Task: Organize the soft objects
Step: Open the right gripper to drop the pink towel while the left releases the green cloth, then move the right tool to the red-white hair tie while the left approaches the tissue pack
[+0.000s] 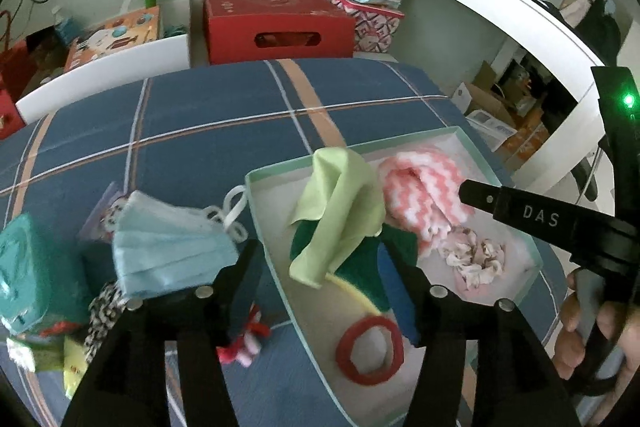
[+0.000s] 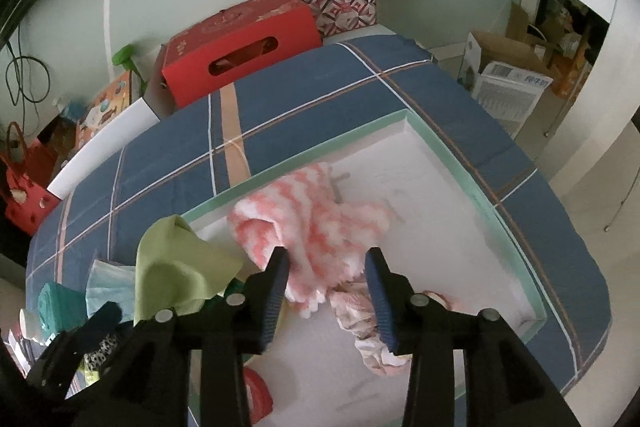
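Note:
A mint-rimmed white box lies on the blue plaid bed. In it are a light green cloth, a pink-and-white fuzzy cloth, a floral scrunchie, a dark green item and a red hair ring. My left gripper is open over the box's left part, empty, with the green cloth between its jaws. My right gripper is open above the pink cloth and scrunchie. A blue face mask lies left of the box.
Left of the box lie a teal packet, a black-and-white patterned item and a red-pink fabric piece. A red carton and patterned boxes stand behind the bed. A white desk is on the right.

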Motion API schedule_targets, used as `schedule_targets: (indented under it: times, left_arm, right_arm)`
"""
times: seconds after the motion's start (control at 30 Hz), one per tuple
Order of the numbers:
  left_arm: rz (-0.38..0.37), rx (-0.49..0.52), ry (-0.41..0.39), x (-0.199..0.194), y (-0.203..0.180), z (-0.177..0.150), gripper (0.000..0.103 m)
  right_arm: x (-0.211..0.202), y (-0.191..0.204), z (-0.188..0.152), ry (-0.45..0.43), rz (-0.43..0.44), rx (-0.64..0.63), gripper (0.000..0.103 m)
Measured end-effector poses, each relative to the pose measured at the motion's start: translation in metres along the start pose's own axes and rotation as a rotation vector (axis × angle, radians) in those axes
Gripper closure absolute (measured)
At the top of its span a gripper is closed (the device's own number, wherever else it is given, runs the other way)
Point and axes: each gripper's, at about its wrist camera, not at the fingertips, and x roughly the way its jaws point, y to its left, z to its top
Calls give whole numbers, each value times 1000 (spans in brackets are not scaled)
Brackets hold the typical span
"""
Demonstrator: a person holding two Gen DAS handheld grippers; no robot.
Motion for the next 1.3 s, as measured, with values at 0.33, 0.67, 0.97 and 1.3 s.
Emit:
schedule_targets:
  times: [0.33,0.67,0.97,1.3]
  left_arm:
    - [99,-73,44,-22,28,-14,25]
    - [193,-211,9,-57,88,-25,16]
    - [289,-341,-51,-99,147,-45,16]
    - [320,-477,-66,-118,198,-70,14]
  right_arm:
    - [-4,3,-2,9,-37,-35,30]
    - [-14,18,-2,-32,-21,-83,0]
    - [-31,73,-12,-72,115,-193,0]
    - [-38,142,-43,-64,224,-343,0]
